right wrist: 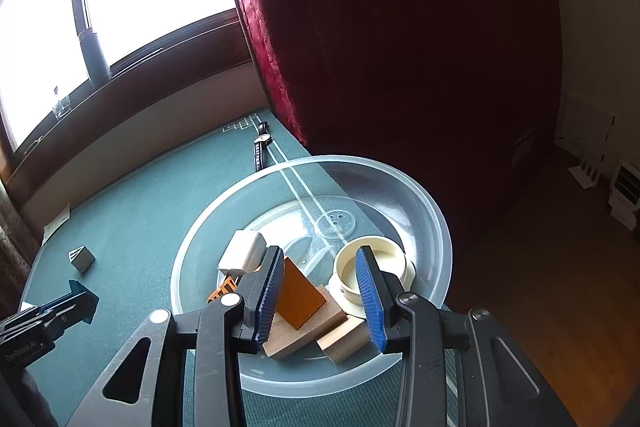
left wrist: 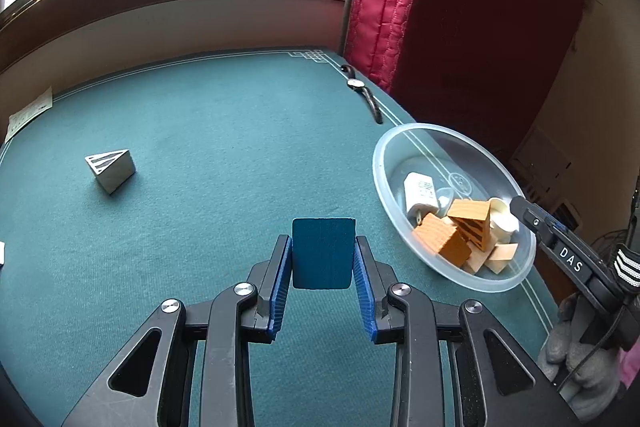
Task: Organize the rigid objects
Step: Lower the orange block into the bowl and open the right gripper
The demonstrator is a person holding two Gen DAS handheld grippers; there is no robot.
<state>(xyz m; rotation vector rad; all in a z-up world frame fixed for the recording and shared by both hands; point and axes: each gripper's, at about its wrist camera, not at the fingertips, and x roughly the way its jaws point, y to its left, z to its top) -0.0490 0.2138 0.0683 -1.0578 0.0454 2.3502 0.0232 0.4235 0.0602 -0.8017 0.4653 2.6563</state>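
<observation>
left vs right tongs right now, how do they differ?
Left tongs are shut on the blue block; right tongs are open and empty. Left tongs sit above the green table; right tongs hang over the clear bowl. Both have blue ribbed pads.

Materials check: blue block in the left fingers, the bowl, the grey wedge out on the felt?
Blue block: probably painted wood, matte with faint vertical grain lines.
Bowl: clear plastic, slightly frosted; the table lines show through it.
Grey wedge: likely painted wood too, flat matte grey with dark stripes on its top face; metal is not ruled out.
</observation>
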